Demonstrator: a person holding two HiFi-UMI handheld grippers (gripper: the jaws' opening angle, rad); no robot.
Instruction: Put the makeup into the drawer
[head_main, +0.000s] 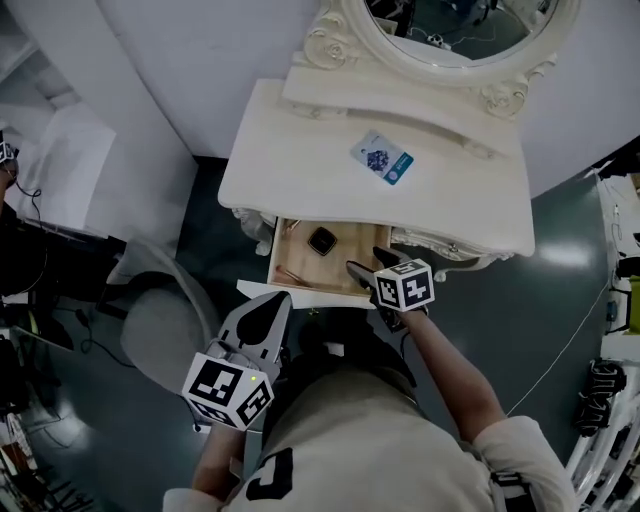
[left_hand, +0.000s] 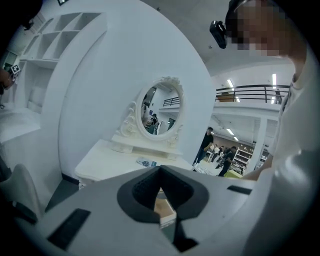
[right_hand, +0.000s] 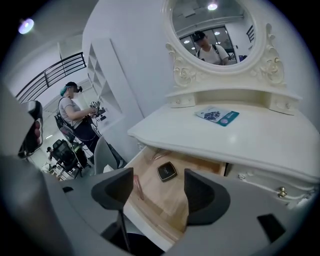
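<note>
Head view looked steeply down from above & in front of the drawer (head_main: 318, 258), high enough to take in the whole worktop (head_main: 300, 170) & the mirror (head_main: 440, 30) bottom. Right gripper view sat close, just in front of drawer & a bit above, facing fwd along right tongs (right_hand: 159, 187) into it, mirror beyond. Left gripper view hung further back, left of drawer, low, facing the worktop over left tongs (left_hand: 160, 170). All 3 shared drawer, worktop, mirror & blue card (head_main: 382, 158).

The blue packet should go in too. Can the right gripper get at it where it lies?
Probably yes: the blue packet lies alone on the tabletop, and the right gripper, jaws apart and empty, hovers nearby.
</note>
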